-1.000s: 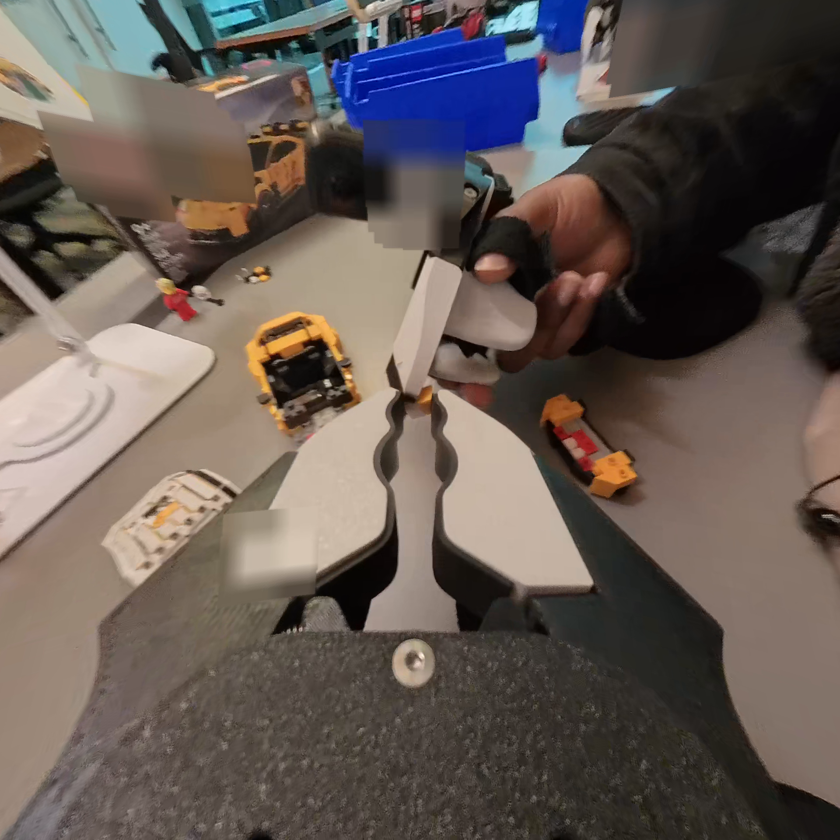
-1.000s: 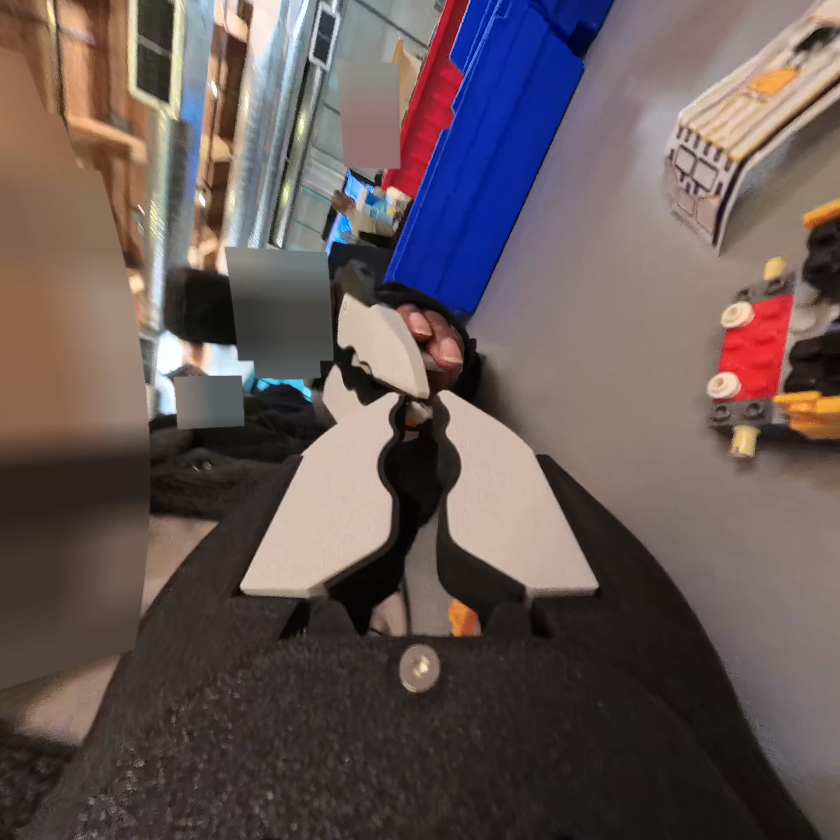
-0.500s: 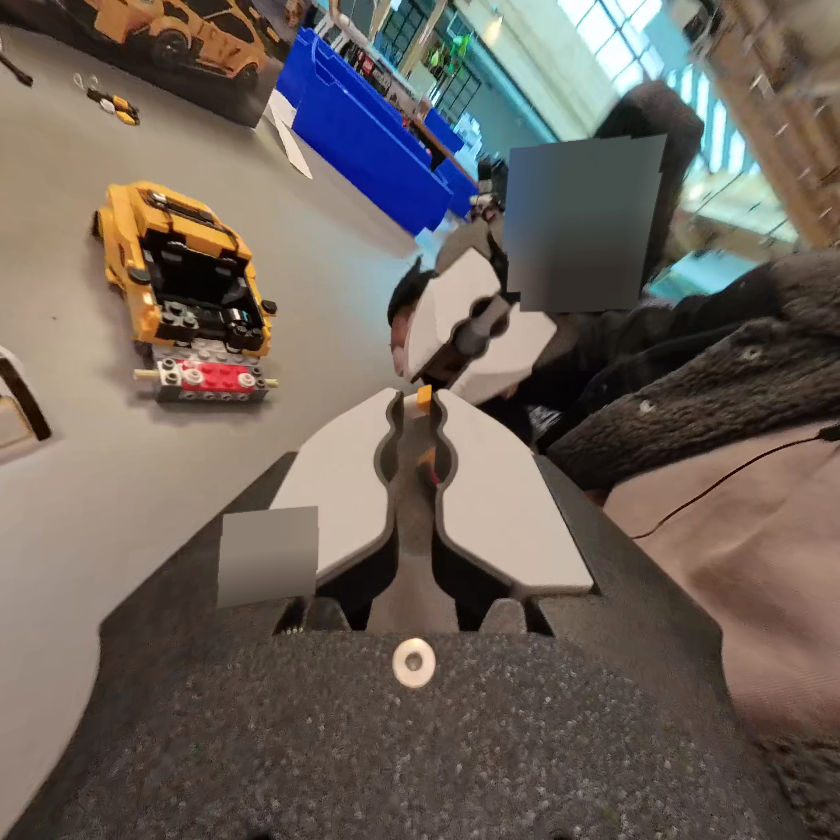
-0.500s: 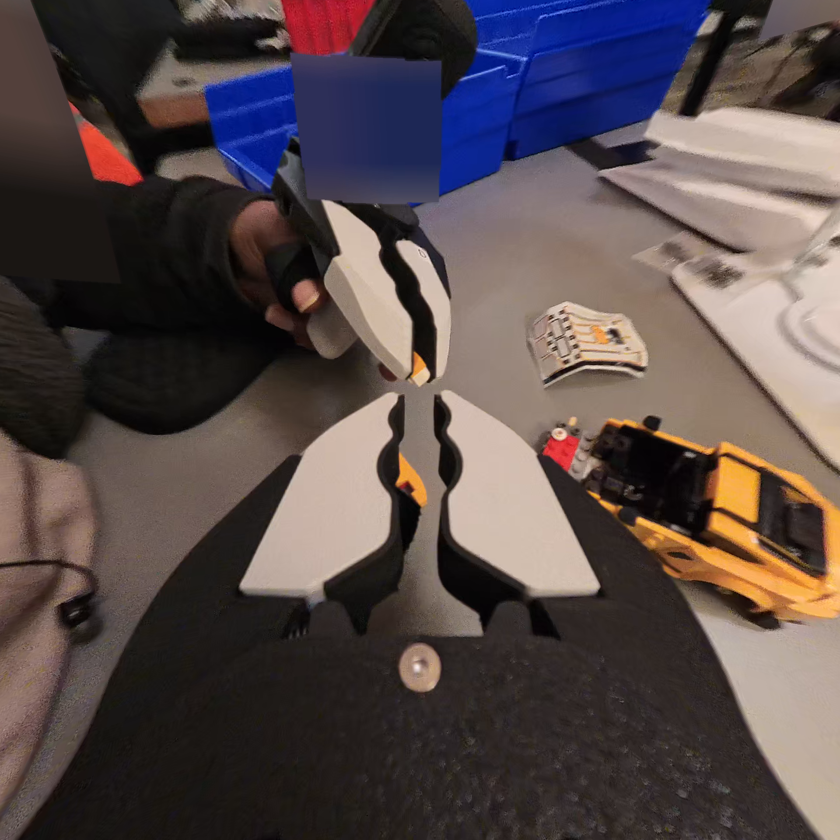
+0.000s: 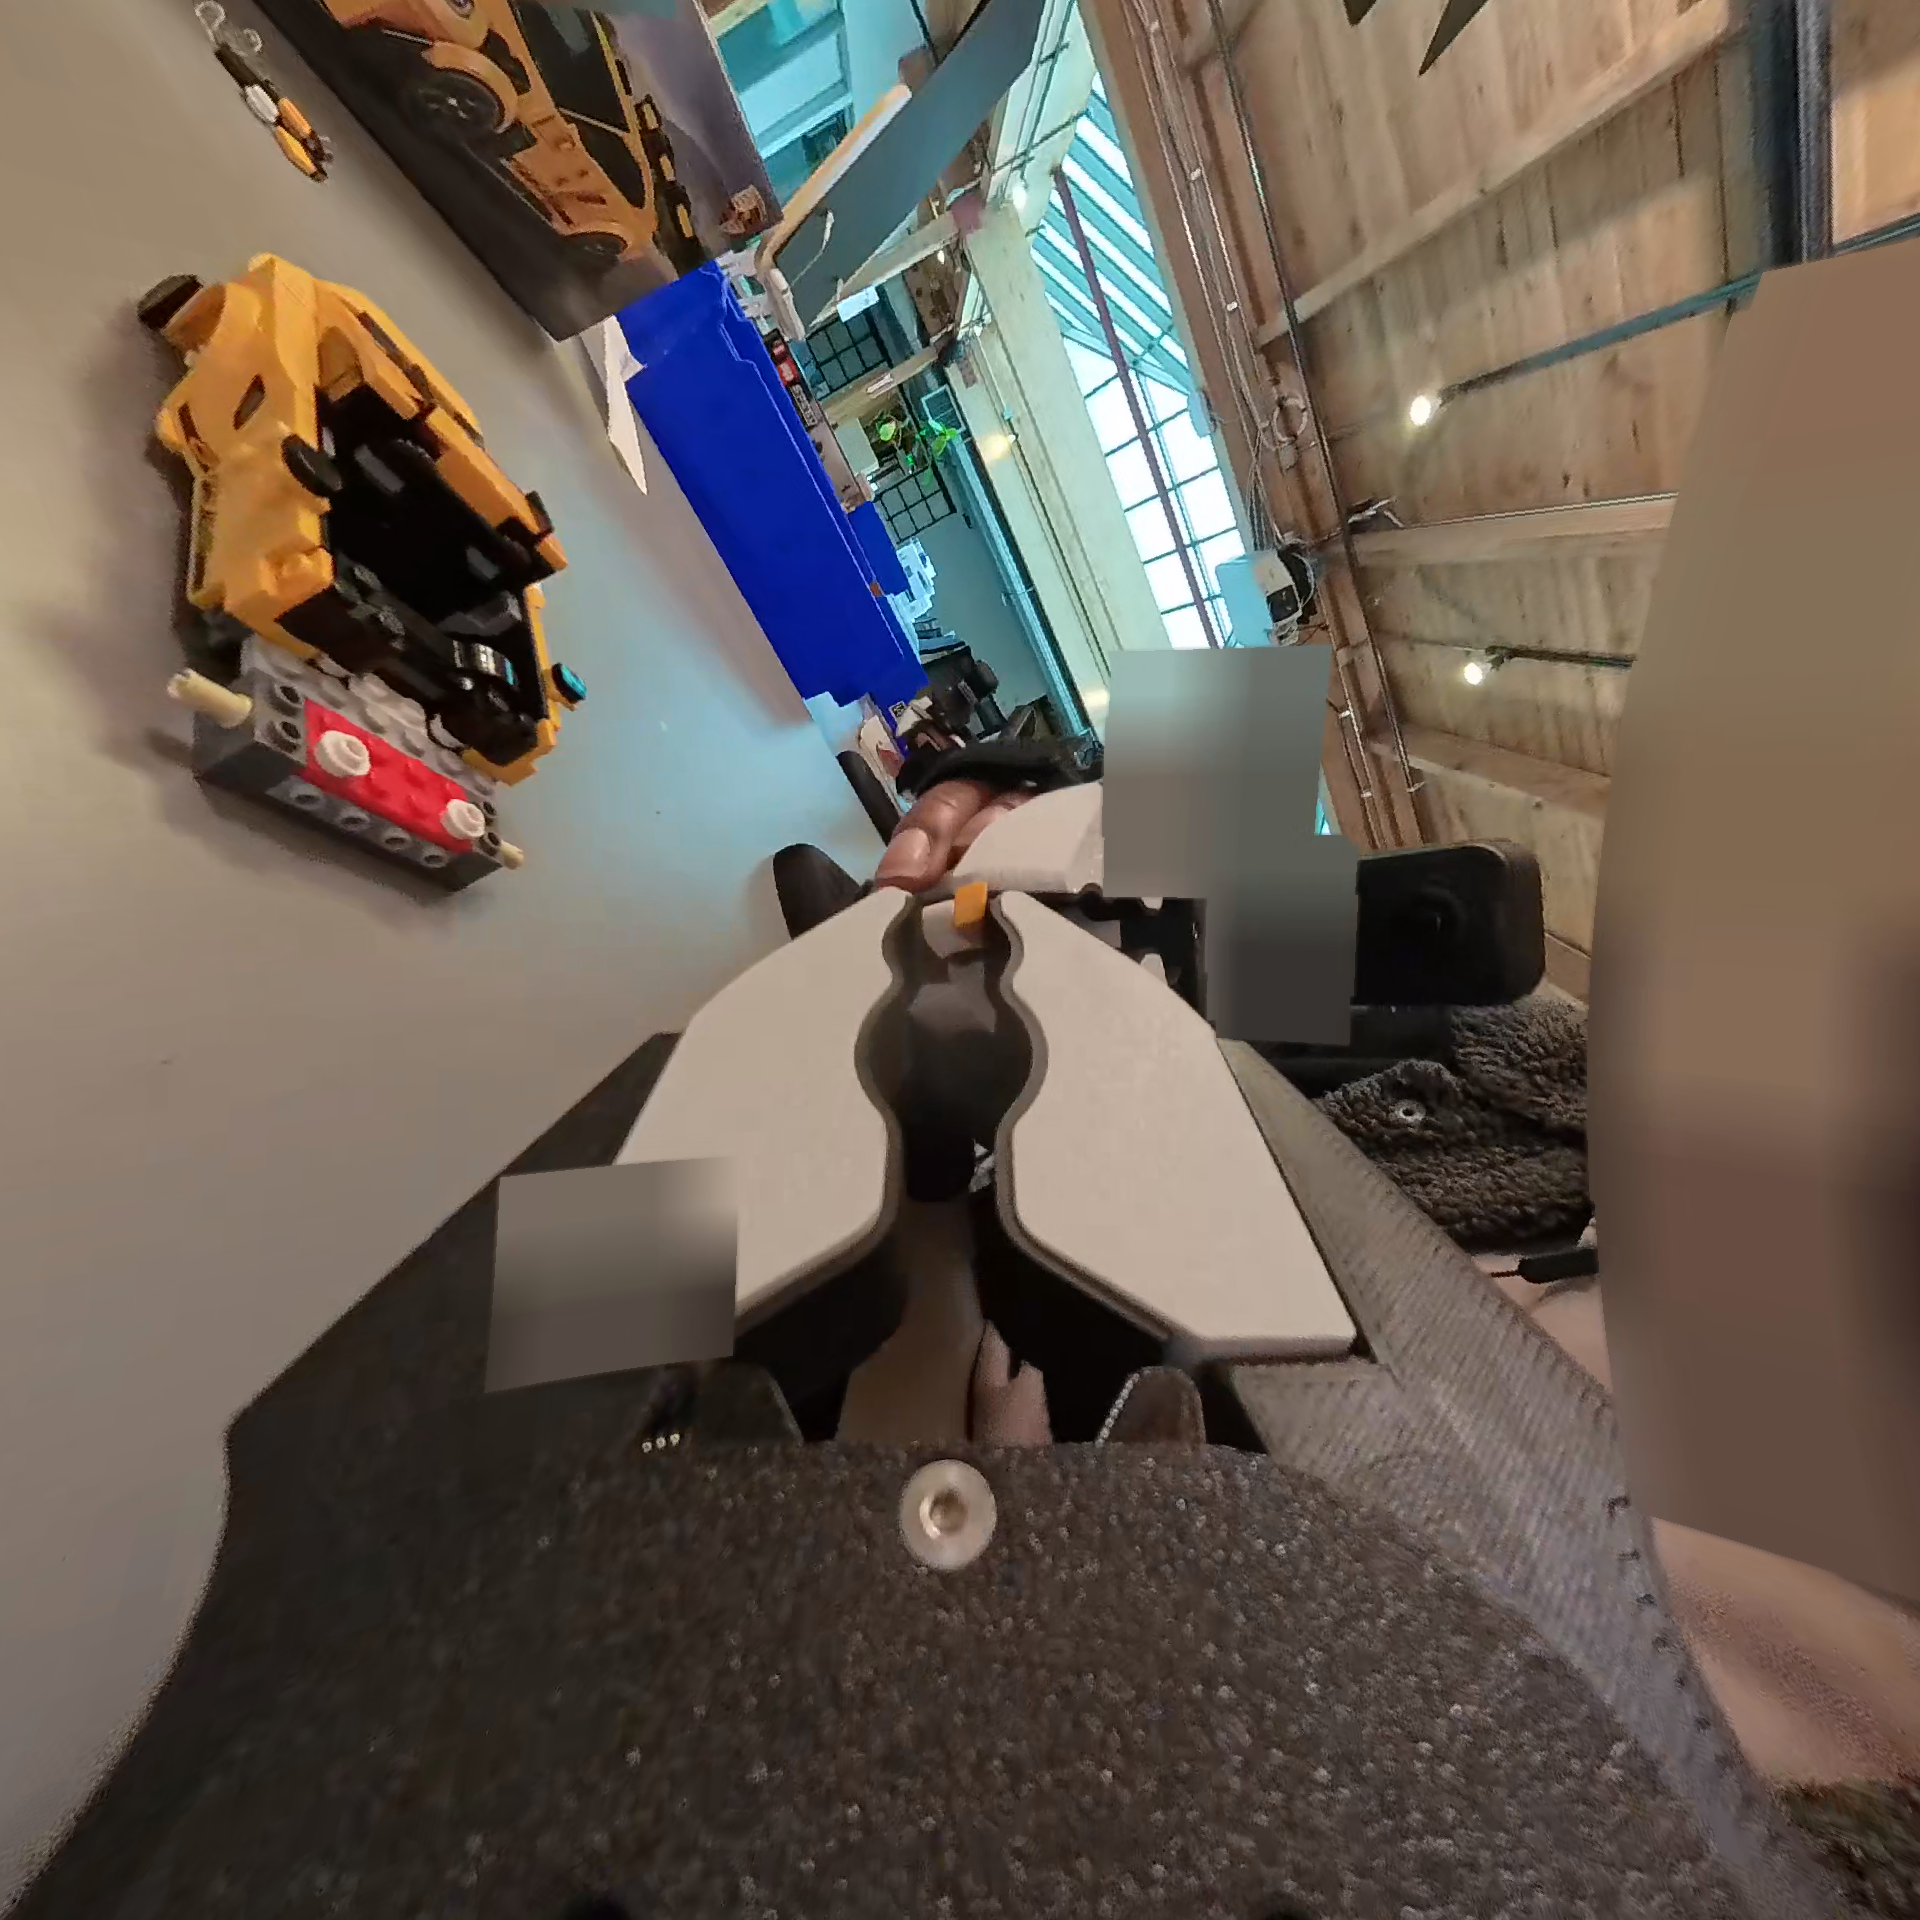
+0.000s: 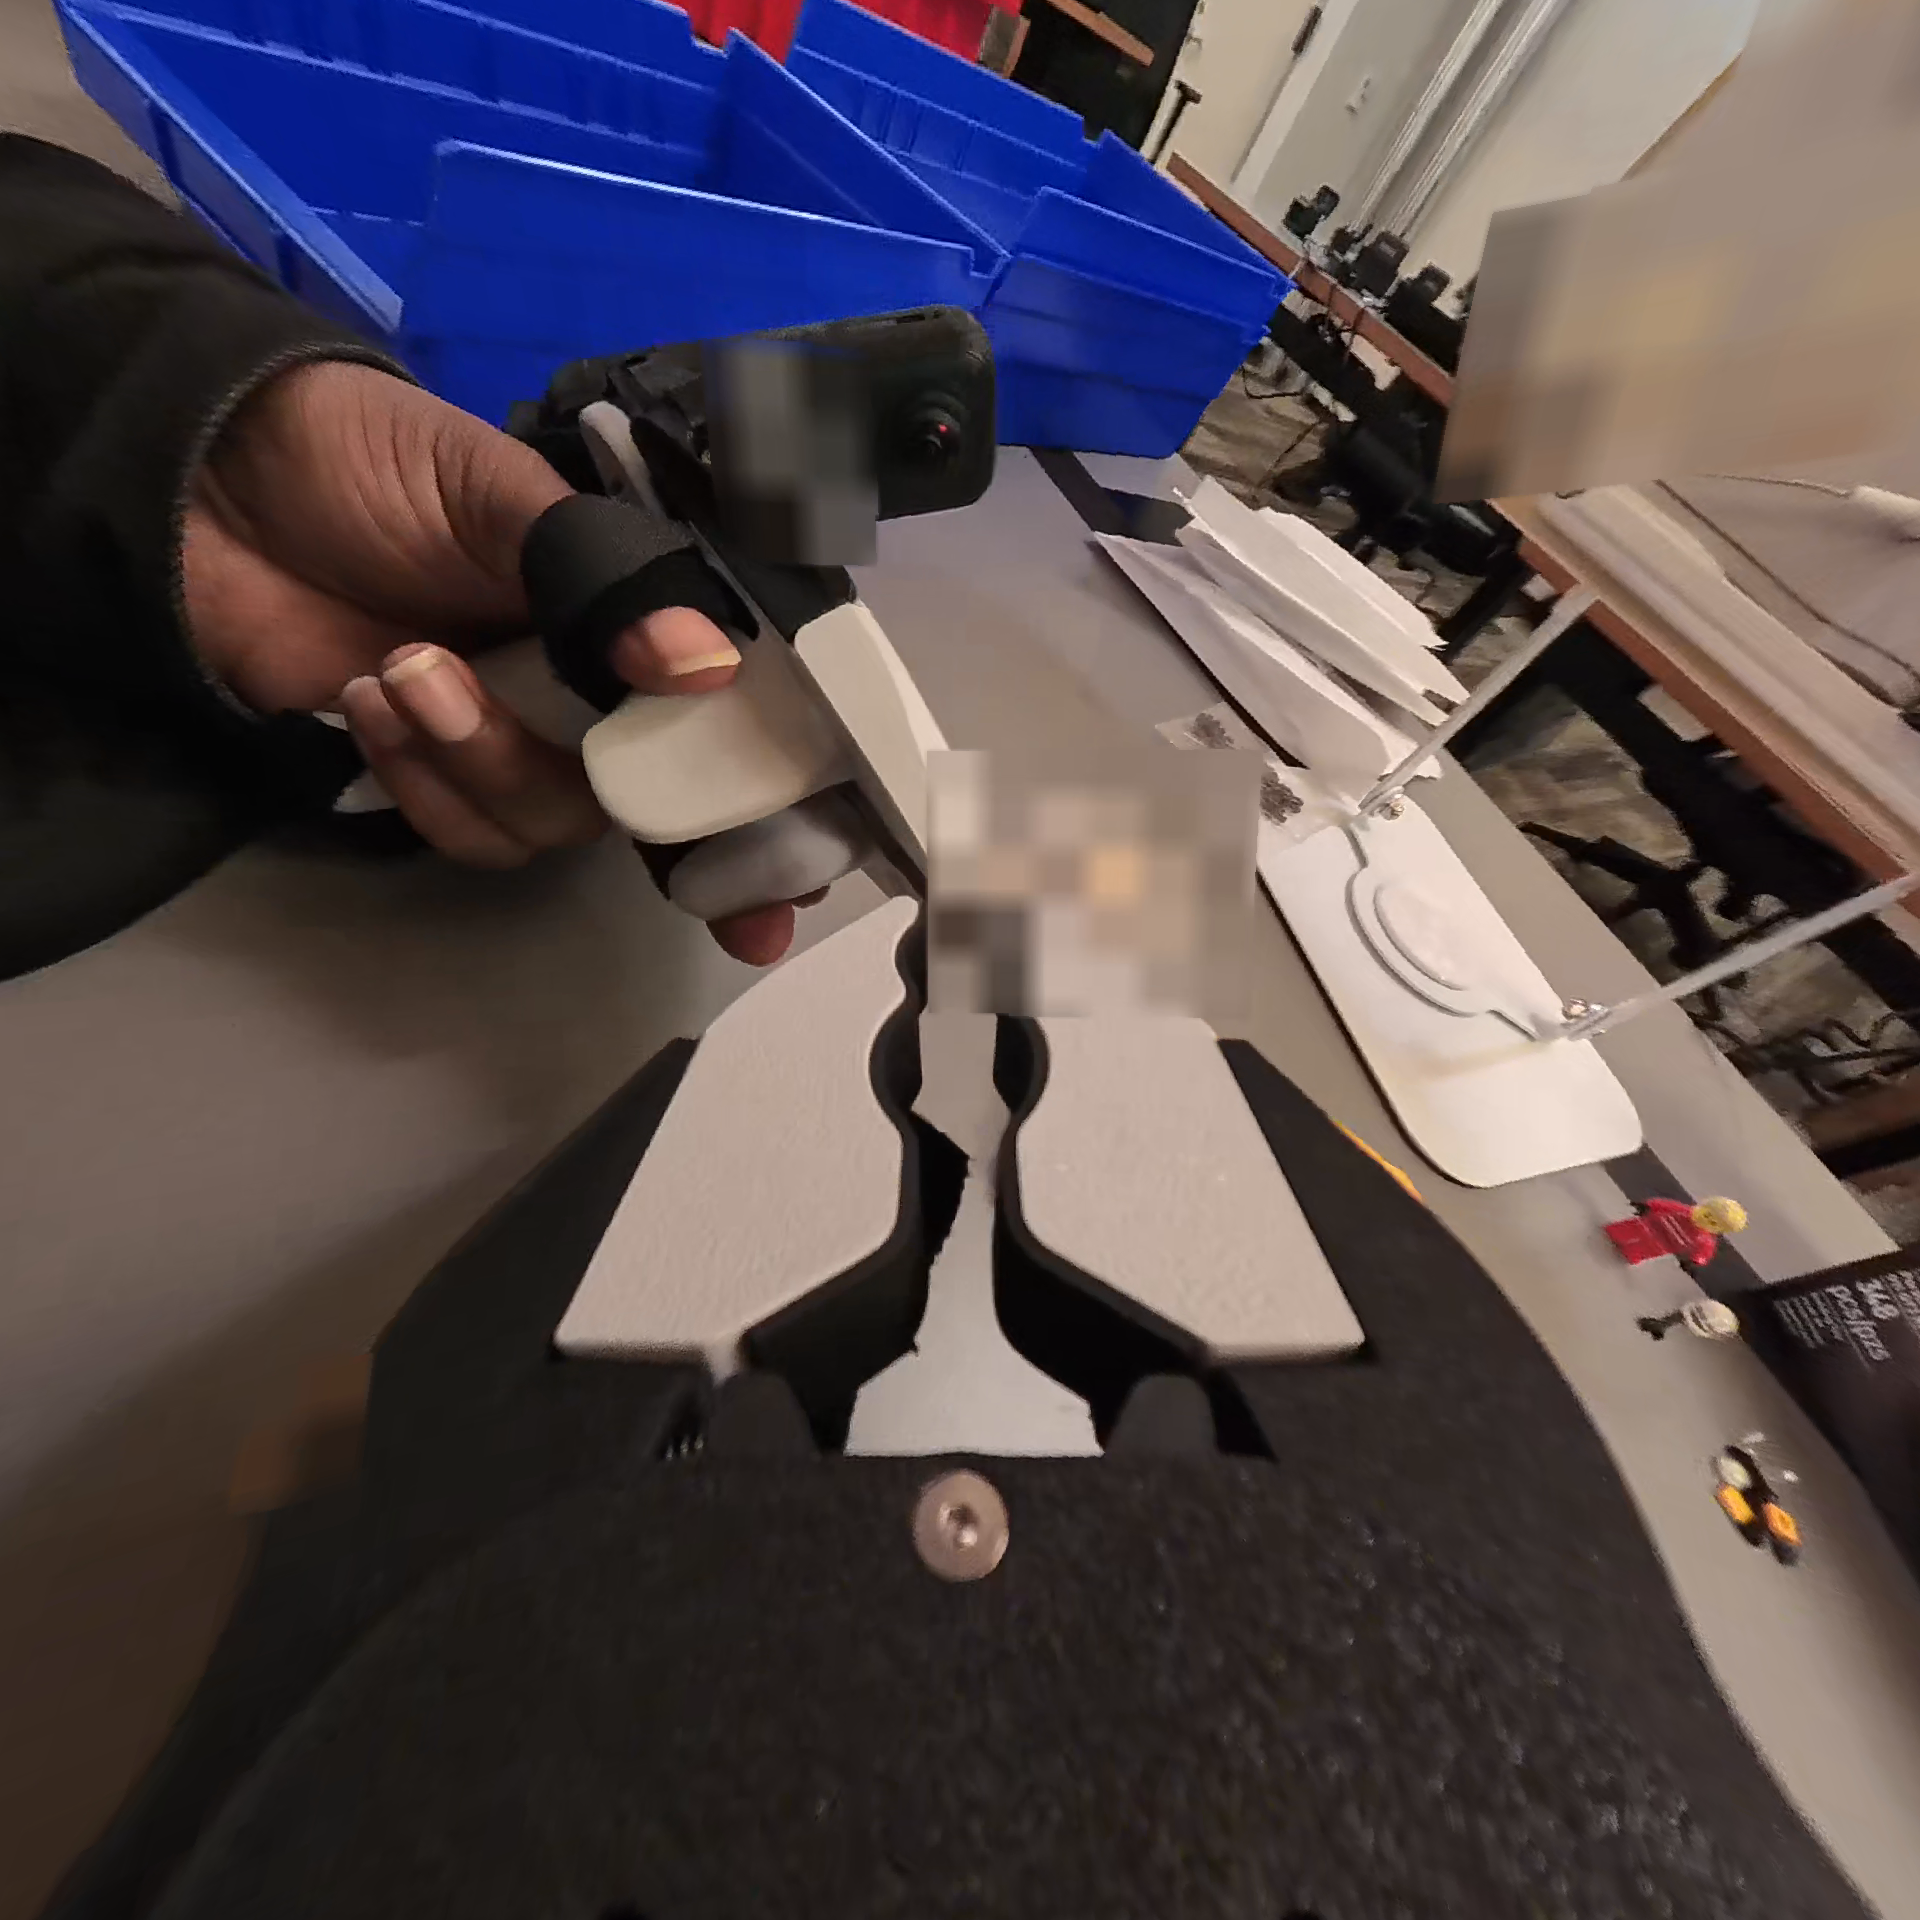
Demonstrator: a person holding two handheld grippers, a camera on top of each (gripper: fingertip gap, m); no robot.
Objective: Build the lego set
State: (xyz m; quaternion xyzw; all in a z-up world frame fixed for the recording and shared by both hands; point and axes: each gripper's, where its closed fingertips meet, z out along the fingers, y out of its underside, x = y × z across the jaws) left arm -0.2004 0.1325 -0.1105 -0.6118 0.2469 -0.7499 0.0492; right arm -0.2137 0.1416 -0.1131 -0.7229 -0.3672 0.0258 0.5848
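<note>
left gripper (image 5: 954,914), apparently rolled further, orange piece (image 5: 970,902) between tips

Yellow-and-black brick-built toy car (image 5: 343,520) with red-and-grey rear block, on plain grey desk (image 5: 156,1039). Small orange brick piece (image 5: 969,902) between pale grey claw fingers (image 5: 769,1091). Bright blue plastic bins (image 6: 727,239); red-suited, yellow-headed minifigure (image 6: 1673,1229).

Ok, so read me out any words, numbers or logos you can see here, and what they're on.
Dark box corner: white print, which I won't read out.
Car-picture box: small mark near its lower corner, too small to read.
Nothing else legible.
</note>
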